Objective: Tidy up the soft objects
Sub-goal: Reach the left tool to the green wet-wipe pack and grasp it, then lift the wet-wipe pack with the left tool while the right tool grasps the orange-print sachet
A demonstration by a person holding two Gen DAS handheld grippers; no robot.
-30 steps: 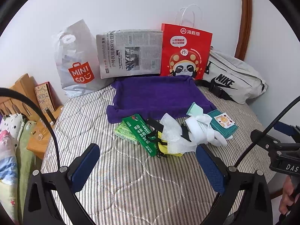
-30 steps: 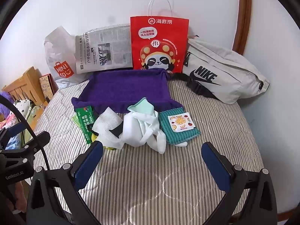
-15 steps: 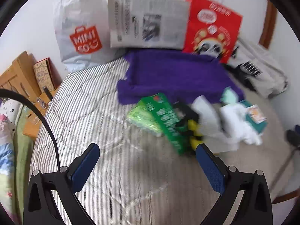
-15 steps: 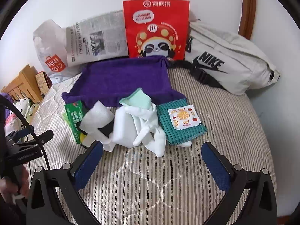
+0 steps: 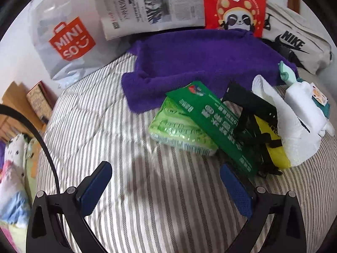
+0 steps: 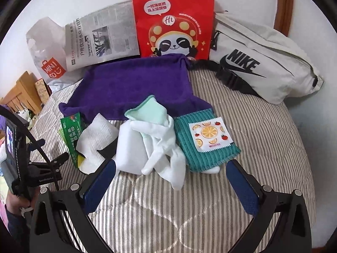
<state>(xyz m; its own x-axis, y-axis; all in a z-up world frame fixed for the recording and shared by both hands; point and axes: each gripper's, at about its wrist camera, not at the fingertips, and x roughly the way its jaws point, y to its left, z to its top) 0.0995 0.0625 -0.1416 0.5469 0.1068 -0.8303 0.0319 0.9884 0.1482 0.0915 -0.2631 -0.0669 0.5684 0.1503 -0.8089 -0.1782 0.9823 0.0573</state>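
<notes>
Because the soft items lie heaped on the striped mattress (image 6: 263, 126) just in front of the purple towel (image 6: 137, 84), both tools hang low before the pile. The left gripper (image 5: 166, 187), jaws spread and empty, faces the light green tissue pack (image 5: 181, 130); the right gripper (image 6: 172, 181), likewise spread, faces the white gloves (image 6: 155, 145), probably to lift them first.
</notes>
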